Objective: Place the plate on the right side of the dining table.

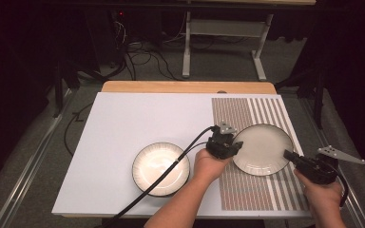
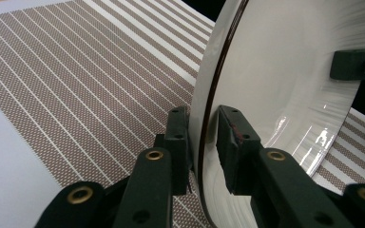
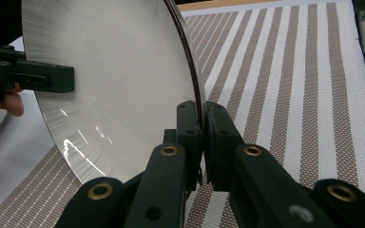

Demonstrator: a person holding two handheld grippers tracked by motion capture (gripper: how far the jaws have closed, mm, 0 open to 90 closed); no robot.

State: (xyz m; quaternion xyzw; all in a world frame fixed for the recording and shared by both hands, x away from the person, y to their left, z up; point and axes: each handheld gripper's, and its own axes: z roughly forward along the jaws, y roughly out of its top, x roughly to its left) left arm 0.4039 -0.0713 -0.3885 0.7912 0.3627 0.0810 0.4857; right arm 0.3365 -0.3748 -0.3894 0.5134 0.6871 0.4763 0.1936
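A shallow white plate with a dark rim (image 1: pixel 261 148) is over the striped brown mat (image 1: pixel 247 190), held by both grippers. My left gripper (image 1: pixel 235 145) has the plate's left rim between its pads (image 2: pixel 202 137), and the jaws sit close on either side of the rim. The right gripper (image 1: pixel 287 154) is shut tight on the opposite rim (image 3: pixel 203 128). The plate (image 2: pixel 285 80) stands tilted above the mat (image 2: pixel 76 85) in the left gripper view, with the right gripper's jaw across its far edge. In the right gripper view the plate (image 3: pixel 123 71) stands the same way.
A second dark-rimmed plate (image 1: pixel 160 168) lies on the white table cover (image 1: pixel 138 118), left of my left hand, with the left gripper's cable draped over it. The wooden table edge (image 1: pixel 185 87) runs along the back. A metal stand and loose cables are on the floor beyond.
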